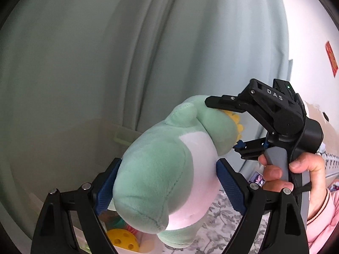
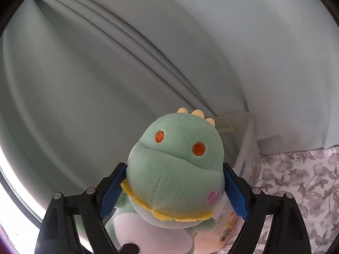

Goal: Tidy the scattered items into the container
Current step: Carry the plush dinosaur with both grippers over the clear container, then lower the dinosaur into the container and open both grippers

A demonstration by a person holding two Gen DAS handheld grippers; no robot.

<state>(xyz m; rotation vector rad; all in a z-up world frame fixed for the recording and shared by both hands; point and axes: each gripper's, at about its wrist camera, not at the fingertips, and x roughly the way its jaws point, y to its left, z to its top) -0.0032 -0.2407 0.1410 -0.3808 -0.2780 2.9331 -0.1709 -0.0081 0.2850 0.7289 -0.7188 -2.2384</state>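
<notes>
Pale curtain behind; I have both tongs, left and right, pinching the soft mint-green plush dinosaur, clear plastic container at six o'clock below.

This looks like a home, likely a bedroom. A pale green curtain hangs in long folds behind a floral bedsheet. A clear plastic bin sits on the sheet against the curtain. A red paper slip is stuck on the white wall.
</notes>
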